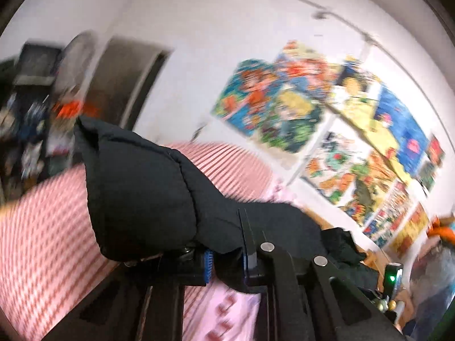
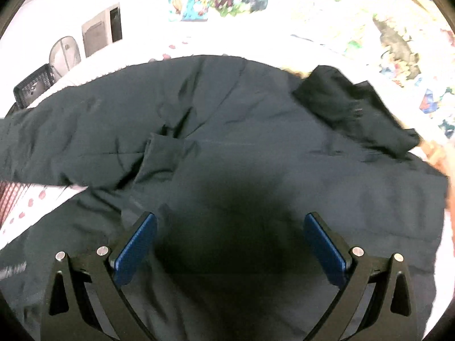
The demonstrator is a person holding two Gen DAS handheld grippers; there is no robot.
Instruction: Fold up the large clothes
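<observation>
A large dark padded jacket (image 2: 241, 130) lies spread over the bed in the right wrist view. My right gripper (image 2: 230, 221) hangs open just above its middle, blue pads wide apart with nothing between them. A folded black part (image 2: 352, 108) of the jacket lies at its upper right. In the left wrist view my left gripper (image 1: 226, 258) is shut on a puffy black piece of the jacket (image 1: 136, 187), lifted above the bed; the cloth drapes over the jaws and hides the fingertips.
The bed has a pink-and-white striped cover (image 1: 42, 241). Colourful posters (image 1: 327, 119) fill the wall behind. A dark doorway (image 1: 128, 85) and cluttered shelves (image 1: 25, 113) stand at the left. A black basket (image 2: 34, 88) sits beyond the bed's far left edge.
</observation>
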